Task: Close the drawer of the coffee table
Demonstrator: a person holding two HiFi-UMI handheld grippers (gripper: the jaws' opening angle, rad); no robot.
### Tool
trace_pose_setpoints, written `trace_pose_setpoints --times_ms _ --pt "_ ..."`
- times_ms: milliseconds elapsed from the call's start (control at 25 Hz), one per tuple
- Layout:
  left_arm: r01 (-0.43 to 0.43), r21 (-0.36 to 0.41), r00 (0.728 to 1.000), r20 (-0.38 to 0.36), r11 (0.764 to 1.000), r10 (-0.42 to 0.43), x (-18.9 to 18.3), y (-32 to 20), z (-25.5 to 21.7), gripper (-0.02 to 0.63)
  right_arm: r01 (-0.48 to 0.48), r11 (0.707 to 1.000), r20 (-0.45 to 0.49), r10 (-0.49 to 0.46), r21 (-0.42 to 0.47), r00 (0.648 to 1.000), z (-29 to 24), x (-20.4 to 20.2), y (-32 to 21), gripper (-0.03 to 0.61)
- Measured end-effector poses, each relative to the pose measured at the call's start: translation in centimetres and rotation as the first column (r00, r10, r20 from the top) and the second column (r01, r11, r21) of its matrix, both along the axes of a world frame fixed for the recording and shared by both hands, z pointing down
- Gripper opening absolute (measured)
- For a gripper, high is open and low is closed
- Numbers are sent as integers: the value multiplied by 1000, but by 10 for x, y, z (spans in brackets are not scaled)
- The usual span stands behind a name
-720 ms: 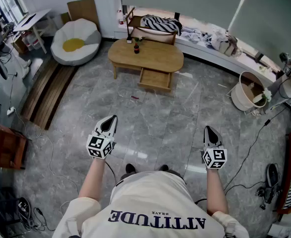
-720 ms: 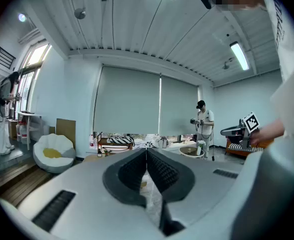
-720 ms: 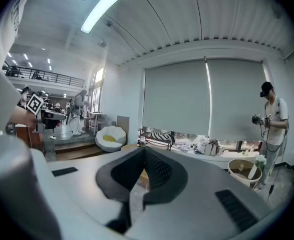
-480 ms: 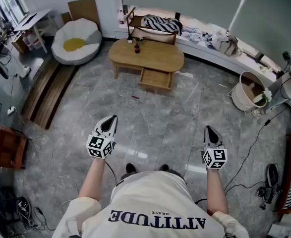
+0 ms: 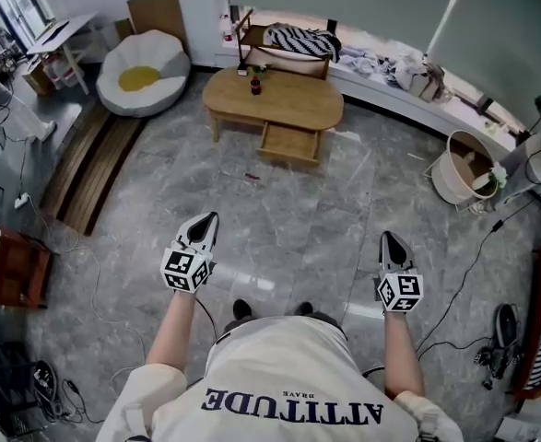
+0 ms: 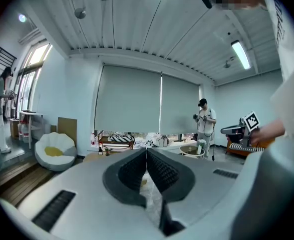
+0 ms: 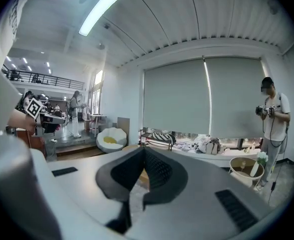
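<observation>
- The left claw [image 5: 211,219] is closed, its two dark ribbed pads pressed together with nothing between them, held out over the grey marble floor [image 5: 279,215]
- The right claw [image 5: 386,238] is likewise closed and empty, level with the left claw and well apart from it; the person [image 5: 293,376] holding both stands behind and between them
- The drawer [image 5: 289,145] stands pulled out from the front of the oval wooden bench [image 5: 284,104], well ahead of both claws and roughly midway between their lines of aim; neither claw touches it
- A small dark bottle [image 5: 254,87] stands upright on the bench top, beyond the drawer and farther still from the claws
- A white cushion seat with a yellow centre [image 5: 145,70] lies far ahead and to the left of the left claw, near the wall
- A black-and-white striped cloth [image 5: 299,42] lies on a wooden rack [image 5: 288,63] just behind the bench, farthest ahead of the claws
- A round pale tub [image 5: 458,168] sits on the floor ahead and to the right of the right claw
- In the right claw's own view a second person [image 7: 273,118] stands ahead and to the right of the claw, near the tub, hands raised to chest height
</observation>
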State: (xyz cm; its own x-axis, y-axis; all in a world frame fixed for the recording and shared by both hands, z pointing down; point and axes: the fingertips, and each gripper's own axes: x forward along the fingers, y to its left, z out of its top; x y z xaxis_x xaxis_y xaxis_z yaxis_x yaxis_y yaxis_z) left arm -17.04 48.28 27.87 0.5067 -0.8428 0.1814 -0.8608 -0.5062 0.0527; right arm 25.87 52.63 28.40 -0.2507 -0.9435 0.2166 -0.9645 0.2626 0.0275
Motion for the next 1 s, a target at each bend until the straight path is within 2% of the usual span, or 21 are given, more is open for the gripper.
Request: trace_pose_setpoints --times_ms 360,560,760,1000 --pt "38 17 999 -18 999 -37 28 5 -1 21 15 1000 -9 -14 21 1000 -1 32 -10 18" --pt "57 13 998 -30 998 -57 52 8 2 21 79 997 -18 -78 25 997 0 49 -18 18" --pt "99 13 995 -20 995 -98 76 7 7 21 123 992 -26 -123 28 992 3 70 -27 18" --pt "130 -9 991 -9 991 -130 99 7 14 21 125 992 -32 -124 23 992 11 91 -40 18"
